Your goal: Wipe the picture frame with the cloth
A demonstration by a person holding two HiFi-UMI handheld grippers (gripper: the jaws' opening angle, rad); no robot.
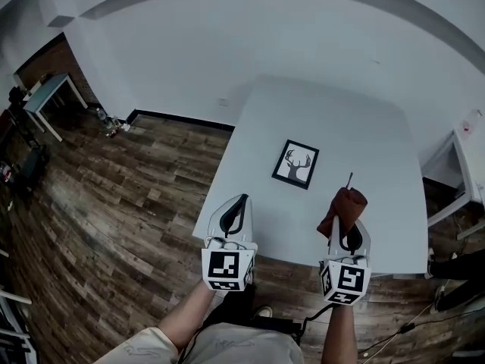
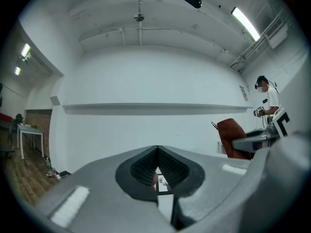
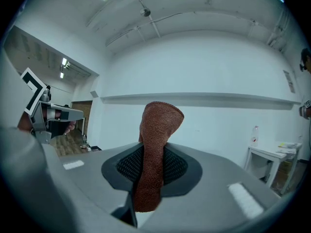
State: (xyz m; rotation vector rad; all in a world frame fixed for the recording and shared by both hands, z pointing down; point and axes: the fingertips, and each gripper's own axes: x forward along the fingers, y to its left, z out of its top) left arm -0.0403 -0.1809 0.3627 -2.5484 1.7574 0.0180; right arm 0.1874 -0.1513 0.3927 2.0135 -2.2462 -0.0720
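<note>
A black picture frame [image 1: 295, 164] holding a deer print lies flat near the middle of the white table [image 1: 356, 127]. My right gripper [image 1: 344, 220] hovers over the table's front edge, shut on a reddish-brown cloth [image 1: 347, 202] that sticks up out of its jaws. The cloth [image 3: 156, 144] fills the middle of the right gripper view. My left gripper [image 1: 241, 202] is over the table's front left corner, shut with nothing in it. The frame [image 2: 163, 182] peeks through a slit below its tips. Both grippers are short of the frame, neither touching it.
Dark wood floor [image 1: 114, 203] lies left of the table and in front of it. A small desk [image 1: 49, 89] stands far left, a white side table [image 1: 462, 165] at the right. Some bottles [image 1: 110, 123] sit by the wall. A person [image 2: 266, 98] stands in the background.
</note>
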